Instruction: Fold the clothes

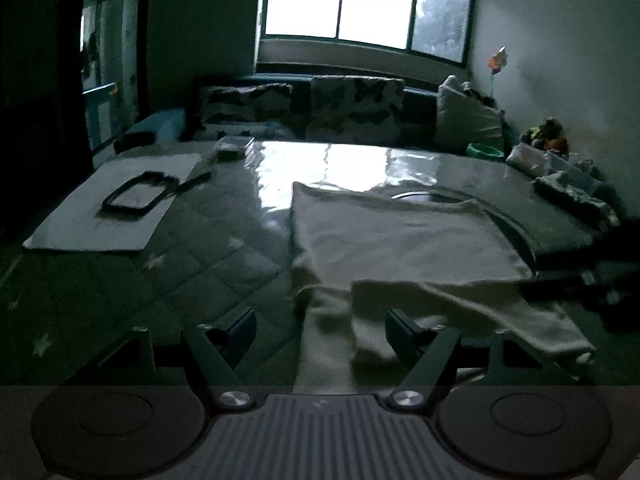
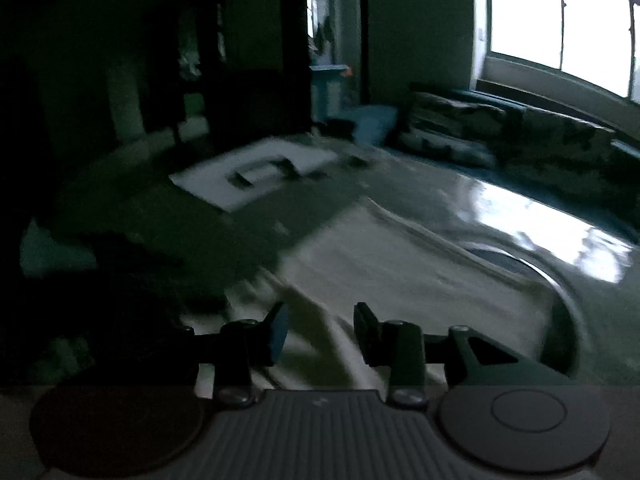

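Here the pale garment (image 1: 404, 240) lies on the glossy, quilt-patterned surface (image 1: 224, 248), its folded body spread flat ahead of you and a looser, rumpled part trailing back toward both your hands. In the left wrist view that trailing cloth runs straight in under your left gripper (image 1: 320, 330), whose jaws stand wide apart with the cloth between them but with neither pad pressing on it, so nothing is held there. In the right wrist view your right gripper (image 2: 322, 332) hangs just over the same near edge, its jaws part open with a gap showing between the pads; the picture is blurred, but the cloth seems to lie below them rather than pinched.

The garment's long axis, as I judge it, runs away from you toward the window (image 1: 360, 4), with the neck opening at the far end. Both grippers sit at the near end, the left toward the garment's left side. Neither is clearly nearer; the near hem is the part within reach of both.

To the far left lies a white mat (image 1: 116, 204) with a dark frame (image 1: 136, 196) on it, well apart from the garment.

No brand, label or writing can be read anywhere; the light is too dim.
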The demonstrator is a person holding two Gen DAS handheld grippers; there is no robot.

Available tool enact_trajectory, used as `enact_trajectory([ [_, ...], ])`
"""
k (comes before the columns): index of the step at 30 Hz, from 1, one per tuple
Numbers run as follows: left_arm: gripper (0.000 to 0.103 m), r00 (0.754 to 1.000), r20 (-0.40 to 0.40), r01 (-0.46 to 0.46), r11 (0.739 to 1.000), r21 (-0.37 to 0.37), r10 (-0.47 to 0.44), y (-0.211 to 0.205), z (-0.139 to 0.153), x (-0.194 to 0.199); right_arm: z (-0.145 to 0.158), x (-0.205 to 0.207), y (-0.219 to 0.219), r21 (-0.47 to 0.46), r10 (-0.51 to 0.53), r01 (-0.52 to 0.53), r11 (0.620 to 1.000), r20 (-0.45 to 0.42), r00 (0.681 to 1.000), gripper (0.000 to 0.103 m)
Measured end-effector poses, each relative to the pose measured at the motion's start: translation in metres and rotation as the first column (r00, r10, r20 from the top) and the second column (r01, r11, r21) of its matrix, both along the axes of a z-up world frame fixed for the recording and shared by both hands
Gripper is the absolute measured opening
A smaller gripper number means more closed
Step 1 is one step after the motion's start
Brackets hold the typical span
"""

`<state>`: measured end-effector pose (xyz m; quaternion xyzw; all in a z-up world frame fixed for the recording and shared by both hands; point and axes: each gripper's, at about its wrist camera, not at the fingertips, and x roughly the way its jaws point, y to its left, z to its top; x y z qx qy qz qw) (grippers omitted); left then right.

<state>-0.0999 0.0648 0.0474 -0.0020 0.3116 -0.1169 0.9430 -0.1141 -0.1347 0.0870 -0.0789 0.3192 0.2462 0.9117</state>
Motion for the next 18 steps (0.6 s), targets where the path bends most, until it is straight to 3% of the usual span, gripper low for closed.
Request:
enact_trajectory([
  [2, 0.069, 1.0, 0.012, 0.021, 1.0, -0.002, -0.021, -0.005, 0.003, 0.0, -0.008, -0.012, -0.021, -0.042, -0.045, 0.044, 0.998, -0.017, 0.999, 0.036],
  [4, 0.058, 0.999, 0.016, 0.052, 0.999, 0.0, -0.052, -0.012, 0.003, 0.002, -0.017, -0.025, -0.044, -0.079, -0.103, 0.1, 0.992, -0.039, 0.994, 0.036],
  [10, 0.038, 0.993, -0.006, 0.115, 0.993, 0.024, -0.114, -0.033, -0.007, 0.013, -0.034, -0.058, -0.089, -0.077, -0.224, 0.216, 0.973, -0.109, 0.969, 0.036],
  [18, 0.037, 0.988, -0.024, 0.155, 0.984, 0.088, -0.154, -0.048, -0.021, 0.016, -0.055, -0.062, -0.087, -0.05, -0.235, 0.231, 0.972, -0.117, 0.965, 0.033],
])
